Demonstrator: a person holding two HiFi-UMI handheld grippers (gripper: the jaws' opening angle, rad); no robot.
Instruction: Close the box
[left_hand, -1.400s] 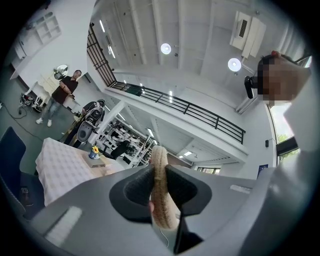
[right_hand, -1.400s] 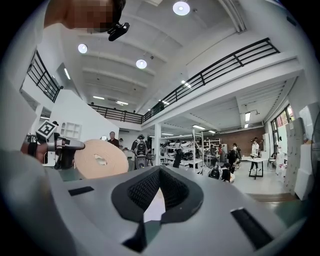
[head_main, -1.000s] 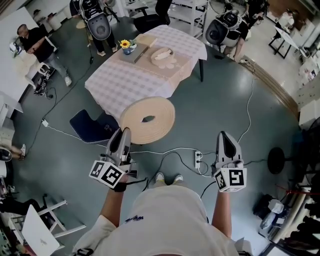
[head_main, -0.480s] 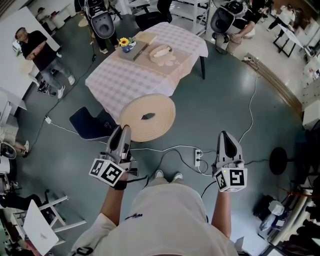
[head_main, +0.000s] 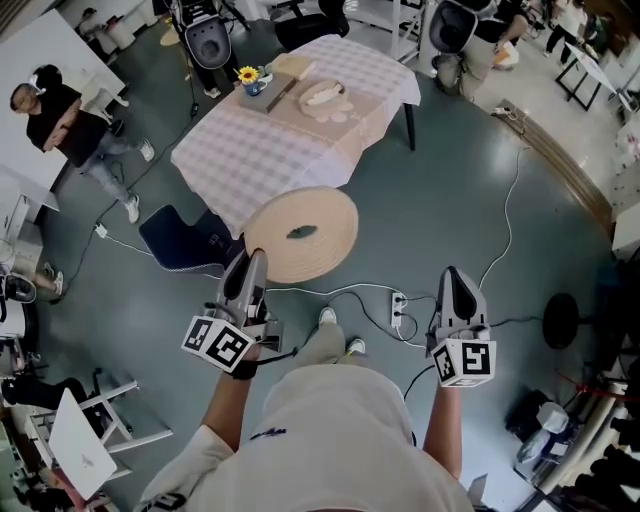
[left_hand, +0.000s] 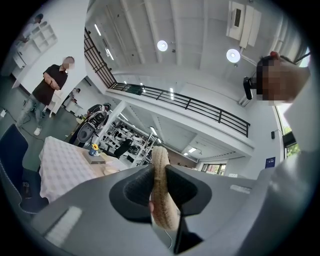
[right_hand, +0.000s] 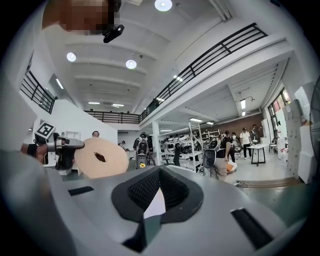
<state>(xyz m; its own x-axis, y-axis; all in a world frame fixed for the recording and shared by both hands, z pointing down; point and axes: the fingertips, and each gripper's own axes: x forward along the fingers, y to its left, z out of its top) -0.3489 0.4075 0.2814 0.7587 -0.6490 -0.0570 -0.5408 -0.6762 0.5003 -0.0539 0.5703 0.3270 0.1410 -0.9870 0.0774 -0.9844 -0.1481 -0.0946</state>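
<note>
Lid (head_main: 300, 234), flat disc, sits clamped by rim in L hand-held gripper (head_main: 250, 262); box (head_main: 322, 97) lies on counter (head_main: 240, 160) well ahead, a bit right. R hand-held gripper (head_main: 452, 280) closed, empty.

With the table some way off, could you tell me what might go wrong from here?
1. The left claw pinches the round woven lid only at its rim, so the lid may sag or slip out.
2. A white cable and a power strip lie on the floor by the person's feet, a trip hazard.
</note>
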